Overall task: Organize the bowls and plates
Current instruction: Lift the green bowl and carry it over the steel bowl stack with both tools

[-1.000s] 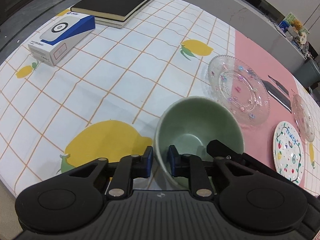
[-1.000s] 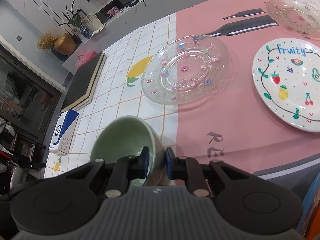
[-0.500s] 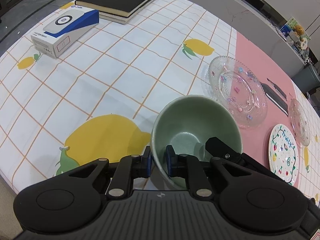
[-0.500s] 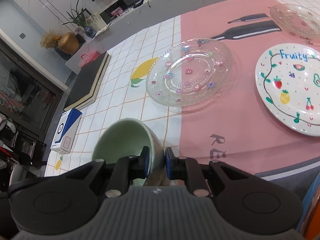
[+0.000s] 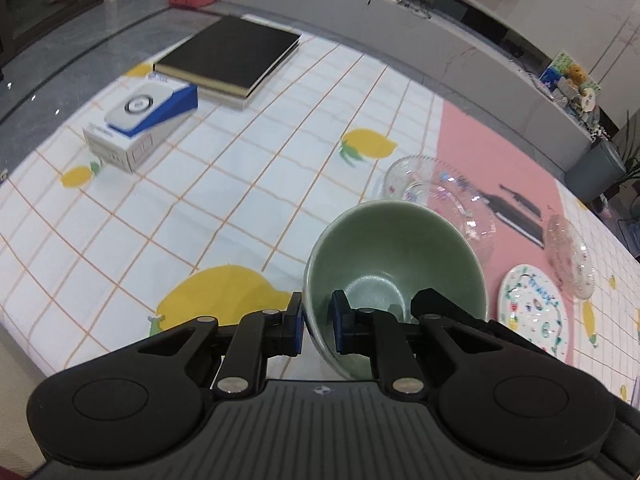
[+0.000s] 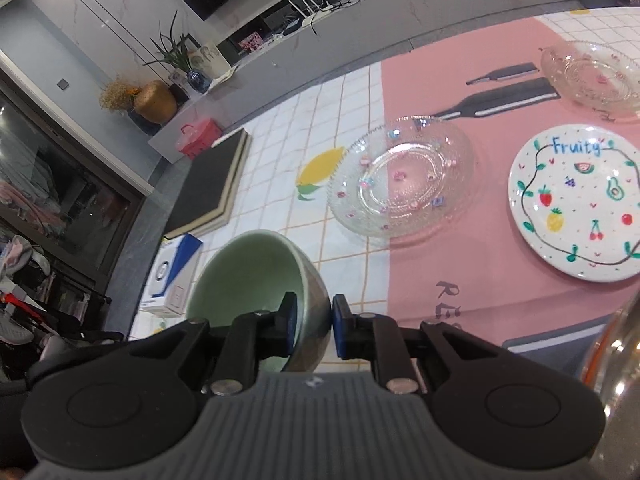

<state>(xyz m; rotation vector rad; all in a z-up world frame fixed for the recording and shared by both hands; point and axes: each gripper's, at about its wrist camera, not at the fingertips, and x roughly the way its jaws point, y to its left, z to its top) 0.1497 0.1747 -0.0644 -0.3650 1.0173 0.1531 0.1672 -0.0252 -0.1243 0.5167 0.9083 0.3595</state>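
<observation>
Together we carry the green bowl (image 5: 394,264), left claw (image 5: 317,322) and right claw (image 6: 314,326) each clamped on its rim; next we need a clear landing spot near the glass plate (image 6: 402,176).

Both the left gripper (image 5: 317,320) and right gripper (image 6: 314,323) have jaws pinched nearly closed.

Both the left gripper (image 5: 316,326) and right gripper (image 6: 314,326) are black, with blue fingertip pads, silver screws and ribbed grey housings
</observation>
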